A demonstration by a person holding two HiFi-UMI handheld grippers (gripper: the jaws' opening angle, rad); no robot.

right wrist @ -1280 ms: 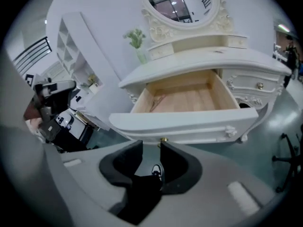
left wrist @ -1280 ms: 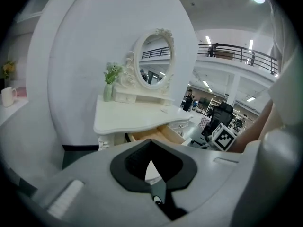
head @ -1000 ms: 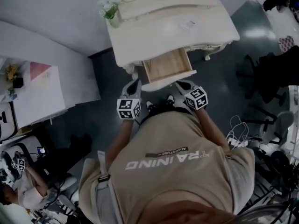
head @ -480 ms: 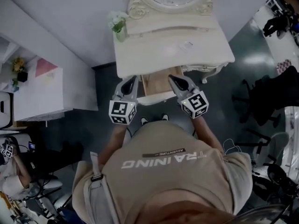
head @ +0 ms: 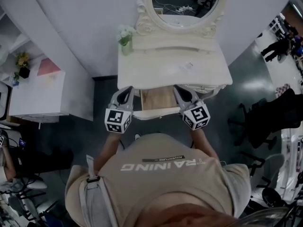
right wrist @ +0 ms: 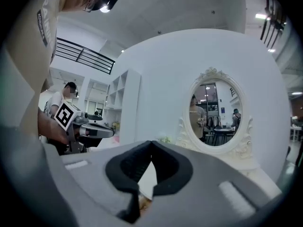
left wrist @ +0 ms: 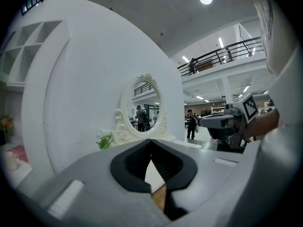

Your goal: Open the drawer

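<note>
Fingers (head: 124, 95) together, drawer (head: 158, 100) out toward person (head: 161, 183).

The person's beige shirt (head: 161, 186) carries "TRAINING" in big white letters, upside down in the head view.

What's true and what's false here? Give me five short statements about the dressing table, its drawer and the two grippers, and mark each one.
1. The drawer of the dressing table stands pulled out. True.
2. The left gripper is clamped on the drawer's front. False: its jaws are shut with nothing between them.
3. A small vase of flowers stands at the tabletop's back left corner, as the head view shows it. True.
4. The table's mirror is rectangular. False: it is oval, in an ornate frame.
5. The right gripper has its jaws wide apart. False: they are shut, and empty.
</note>
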